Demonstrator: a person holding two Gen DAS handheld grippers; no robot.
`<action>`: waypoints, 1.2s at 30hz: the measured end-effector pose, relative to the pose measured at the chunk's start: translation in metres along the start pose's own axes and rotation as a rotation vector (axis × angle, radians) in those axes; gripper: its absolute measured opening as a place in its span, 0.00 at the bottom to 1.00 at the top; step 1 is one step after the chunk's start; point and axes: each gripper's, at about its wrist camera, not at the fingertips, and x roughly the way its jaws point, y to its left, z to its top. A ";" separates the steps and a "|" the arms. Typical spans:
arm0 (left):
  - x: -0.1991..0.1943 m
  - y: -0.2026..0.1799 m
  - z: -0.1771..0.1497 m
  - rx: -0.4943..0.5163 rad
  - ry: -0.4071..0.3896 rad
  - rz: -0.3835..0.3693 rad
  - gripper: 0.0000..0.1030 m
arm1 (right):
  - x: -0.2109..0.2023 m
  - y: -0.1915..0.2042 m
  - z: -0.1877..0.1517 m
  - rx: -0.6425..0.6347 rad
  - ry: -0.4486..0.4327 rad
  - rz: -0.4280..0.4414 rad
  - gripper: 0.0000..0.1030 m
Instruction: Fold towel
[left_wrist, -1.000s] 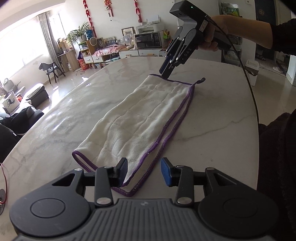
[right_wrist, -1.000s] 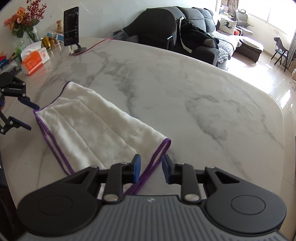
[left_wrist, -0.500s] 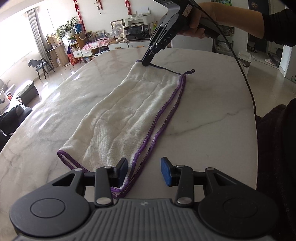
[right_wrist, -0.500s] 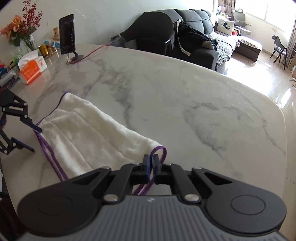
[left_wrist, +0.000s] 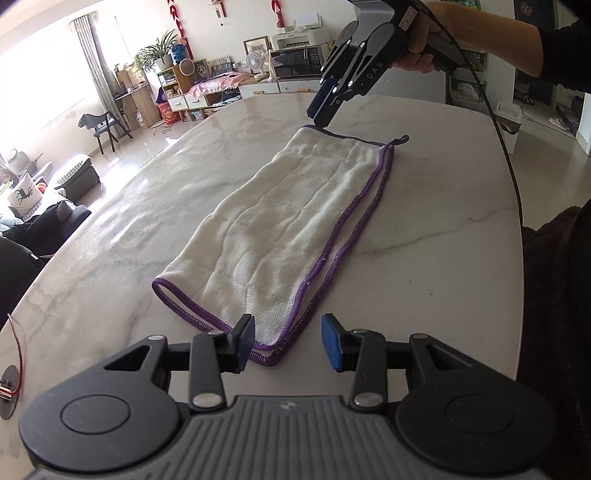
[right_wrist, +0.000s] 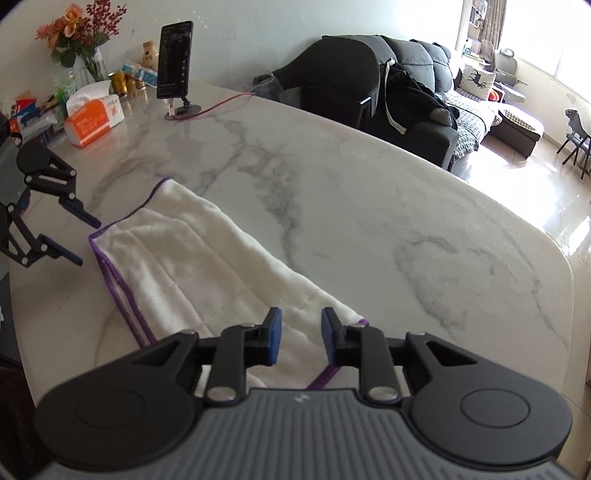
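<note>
Hovering spread at the near corner of the towel (left_wrist: 291, 236), the left gripper (left_wrist: 288, 341) grips nothing. The towel lies flat on the table (left_wrist: 424, 258), already folded once lengthwise. At its far end the right gripper (right_wrist: 298, 338) is also spread, empty above the cloth. Seemingly the second fold is starting; next each must pinch an end corner.

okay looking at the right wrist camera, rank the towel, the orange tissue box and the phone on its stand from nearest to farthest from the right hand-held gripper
From the right hand-held gripper:
1. Towel, directly under the fingers, stretching left.
2. Orange tissue box, far left.
3. Phone on its stand, far left, just beyond the box.
</note>
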 end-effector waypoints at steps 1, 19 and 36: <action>0.001 0.000 0.001 0.003 0.000 0.000 0.35 | 0.001 0.006 0.000 -0.021 0.003 0.015 0.24; 0.012 0.007 0.009 -0.027 -0.009 -0.017 0.06 | 0.023 0.089 0.005 -0.307 0.025 0.199 0.21; -0.006 0.017 0.022 -0.111 -0.127 0.050 0.06 | 0.028 0.094 0.011 -0.334 0.002 0.162 0.19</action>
